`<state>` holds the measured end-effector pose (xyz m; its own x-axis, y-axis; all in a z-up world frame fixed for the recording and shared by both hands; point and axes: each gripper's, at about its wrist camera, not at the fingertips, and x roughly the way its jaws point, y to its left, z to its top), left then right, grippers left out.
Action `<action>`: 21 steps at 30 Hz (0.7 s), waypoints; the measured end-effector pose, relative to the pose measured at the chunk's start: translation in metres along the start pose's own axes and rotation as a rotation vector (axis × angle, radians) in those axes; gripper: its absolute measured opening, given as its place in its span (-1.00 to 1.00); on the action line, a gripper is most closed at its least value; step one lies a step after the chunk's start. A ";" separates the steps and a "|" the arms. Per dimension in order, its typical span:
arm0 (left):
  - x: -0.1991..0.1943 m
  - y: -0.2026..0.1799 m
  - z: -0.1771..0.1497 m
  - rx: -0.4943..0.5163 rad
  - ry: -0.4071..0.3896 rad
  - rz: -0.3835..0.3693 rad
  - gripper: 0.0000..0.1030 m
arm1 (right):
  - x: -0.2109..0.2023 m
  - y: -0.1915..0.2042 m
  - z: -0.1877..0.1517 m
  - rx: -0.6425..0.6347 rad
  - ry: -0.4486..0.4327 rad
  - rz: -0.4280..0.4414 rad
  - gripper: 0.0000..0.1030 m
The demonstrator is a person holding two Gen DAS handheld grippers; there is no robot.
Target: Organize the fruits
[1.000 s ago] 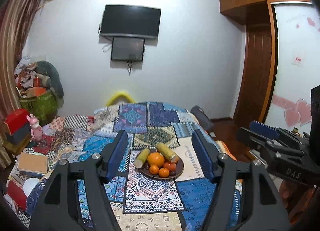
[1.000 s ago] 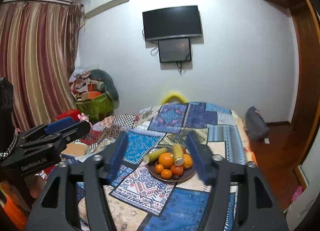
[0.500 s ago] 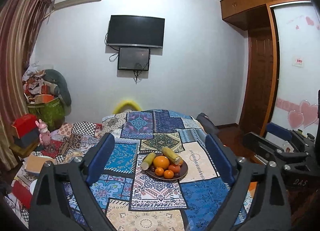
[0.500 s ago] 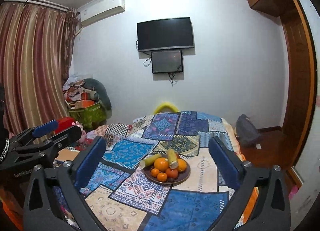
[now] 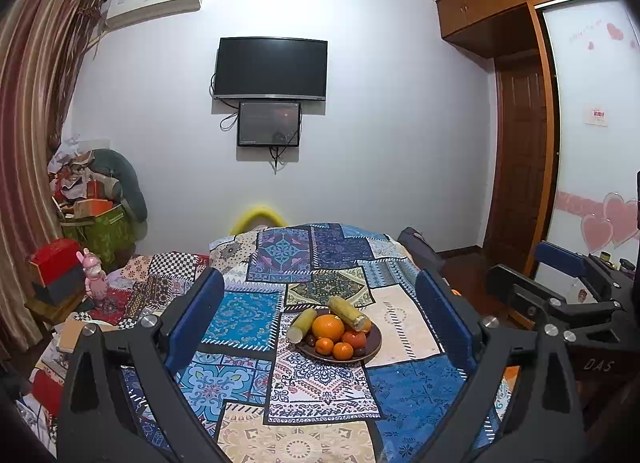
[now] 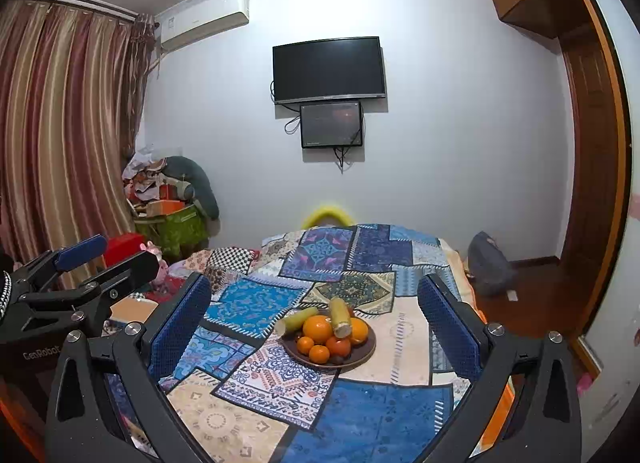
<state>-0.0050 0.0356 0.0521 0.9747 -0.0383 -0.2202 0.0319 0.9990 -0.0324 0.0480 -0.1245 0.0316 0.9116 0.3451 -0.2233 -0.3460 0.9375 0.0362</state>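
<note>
With both the left claw and the right claw spread wide and empty, the oranges and corn cobs lie piled on the dark round plate at lower centre of the patchwork bed cover, so any approach should come slowly from above.

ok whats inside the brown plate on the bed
The brown plate holds two corn cobs, a large orange, small tangerines and a red fruit. Some small dark fruits sit low at the edges; whatever lies beneath the pile is covered.

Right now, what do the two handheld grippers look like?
Both are black, angular frames with silver bolts. The left gripper and right gripper carry blue textured pads. White lettering marks each body: "GenRobot" on the left, "DAS" on the right. No hands or sleeves show.
</note>
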 end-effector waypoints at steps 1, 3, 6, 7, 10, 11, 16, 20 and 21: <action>0.000 0.000 0.000 0.000 -0.001 0.000 0.90 | 0.000 0.000 0.000 0.000 -0.001 -0.001 1.00; 0.000 0.000 0.000 -0.001 -0.001 -0.001 0.90 | -0.001 0.000 0.000 -0.002 -0.002 -0.002 1.00; 0.001 0.000 0.002 0.001 -0.001 -0.003 0.90 | 0.000 0.000 0.000 0.000 -0.002 -0.003 1.00; 0.001 0.000 0.002 0.003 -0.002 -0.002 0.90 | -0.001 0.000 0.000 0.001 -0.003 -0.003 1.00; 0.002 -0.001 0.002 0.007 -0.001 -0.001 0.90 | -0.002 -0.001 0.000 0.003 -0.007 -0.003 1.00; 0.002 -0.001 0.003 0.008 -0.001 -0.001 0.90 | -0.001 0.000 0.000 0.003 -0.007 -0.004 1.00; 0.002 -0.002 0.003 0.008 -0.005 0.006 0.94 | -0.002 0.000 0.002 0.002 -0.012 -0.014 1.00; 0.003 -0.002 0.004 0.010 -0.005 0.006 0.95 | -0.003 0.000 0.002 0.002 -0.014 -0.017 1.00; 0.003 -0.002 0.004 0.011 -0.005 0.007 0.95 | -0.003 0.000 0.003 0.002 -0.014 -0.017 1.00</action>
<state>-0.0015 0.0339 0.0551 0.9760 -0.0316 -0.2156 0.0280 0.9994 -0.0198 0.0458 -0.1256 0.0349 0.9203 0.3300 -0.2103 -0.3303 0.9432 0.0346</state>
